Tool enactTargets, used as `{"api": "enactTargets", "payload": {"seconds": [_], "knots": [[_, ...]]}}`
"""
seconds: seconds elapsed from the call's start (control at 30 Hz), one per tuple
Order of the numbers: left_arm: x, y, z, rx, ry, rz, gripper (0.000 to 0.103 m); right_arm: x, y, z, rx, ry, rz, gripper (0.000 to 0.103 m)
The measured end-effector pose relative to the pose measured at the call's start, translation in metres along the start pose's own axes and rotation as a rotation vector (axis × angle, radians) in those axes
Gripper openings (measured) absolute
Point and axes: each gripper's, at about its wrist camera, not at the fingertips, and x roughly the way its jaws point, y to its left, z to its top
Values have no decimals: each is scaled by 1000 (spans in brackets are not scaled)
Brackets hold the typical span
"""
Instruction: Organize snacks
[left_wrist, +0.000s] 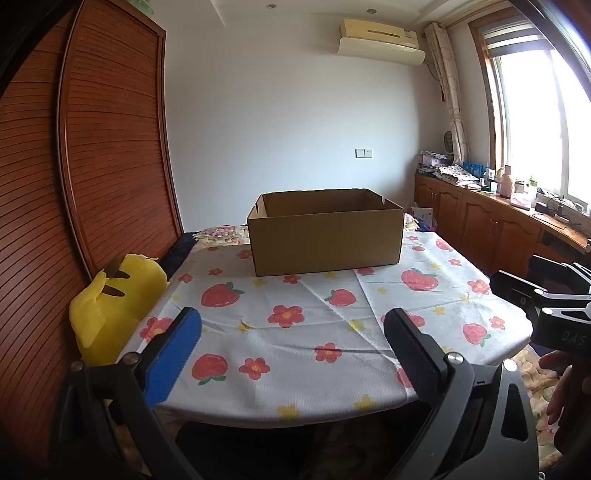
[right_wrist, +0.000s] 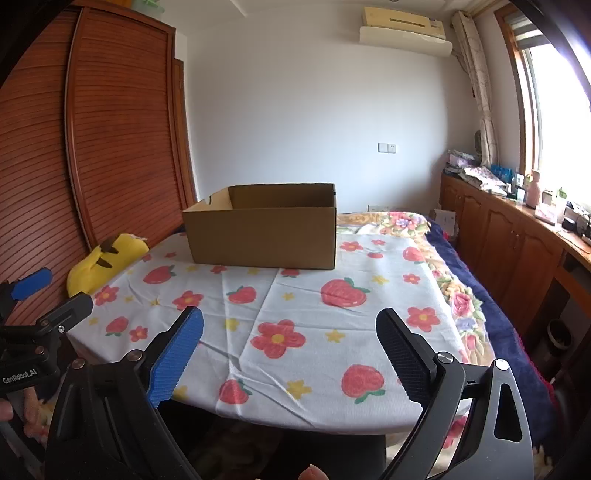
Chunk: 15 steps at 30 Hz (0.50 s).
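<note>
You have both tools spread wide with nothing between the jaws: the left hand-held gripper (left_wrist: 291, 332) and the right hand-held gripper (right_wrist: 290, 330) each hover over the near edge of the tabletop (right_wrist: 306, 384). No snacks show in either view, so find them first; sweep each camera slowly until a packet shows. The one task thing visible is the open brown corrugated cardboard box (left_wrist: 325, 230), at about twelve o'clock from your left tool and eleven o'clock from your right, sitting at the tabletop's far end. Its walls are stiff, straight and thin-edged, so I judge you should drop items from above rather than brush the rim. The white cloth printed with red strawberries and flowers (left_wrist: 295, 314) is creased and likely slides, so lift packets clear instead of dragging. The soft yellow plush toy (left_wrist: 110, 306) sits at nine o'clock, off the tabletop's edge.
</note>
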Motion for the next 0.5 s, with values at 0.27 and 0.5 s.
{"api": "enactTargets", "payload": {"seconds": [0.27, 0.5], "knots": [[-1, 1, 0, -5, -6, 5, 100, -2, 1, 0, -1, -3, -3, 97], [-2, 0, -1, -5, -9, 11, 100, -3, 0, 0, 0, -6, -7, 98]]}}
